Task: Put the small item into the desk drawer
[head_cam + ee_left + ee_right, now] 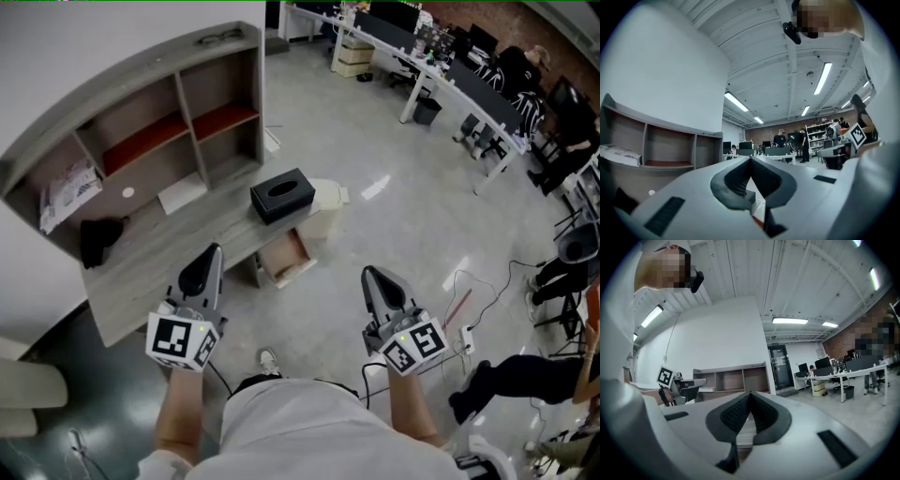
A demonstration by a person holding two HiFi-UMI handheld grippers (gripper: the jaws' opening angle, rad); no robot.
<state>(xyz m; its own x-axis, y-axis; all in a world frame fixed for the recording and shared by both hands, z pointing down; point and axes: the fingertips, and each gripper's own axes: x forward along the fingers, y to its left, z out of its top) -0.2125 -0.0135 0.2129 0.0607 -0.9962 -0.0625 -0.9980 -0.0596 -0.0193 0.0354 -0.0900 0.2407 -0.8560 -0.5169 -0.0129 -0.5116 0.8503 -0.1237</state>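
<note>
The grey desk (178, 258) with a shelf hutch (141, 103) stands at the upper left of the head view. Below its front edge a drawer (286, 258) is pulled out. A small white round item (127, 193) lies on the desk top next to a white sheet (181, 194). My left gripper (214, 249) hovers above the desk's front edge, shut and empty, its tips meeting in the left gripper view (750, 158). My right gripper (368, 273) hangs over the floor to the right of the drawer, shut with nothing in it (750, 393).
A black tissue box (281, 194) sits at the desk's right end, with a white cabinet (328, 202) beside it. A black bundle (98, 239) lies at the desk's left. Cables and a power strip (464, 339) cross the floor at right. Office tables (450, 80) and seated people fill the back right.
</note>
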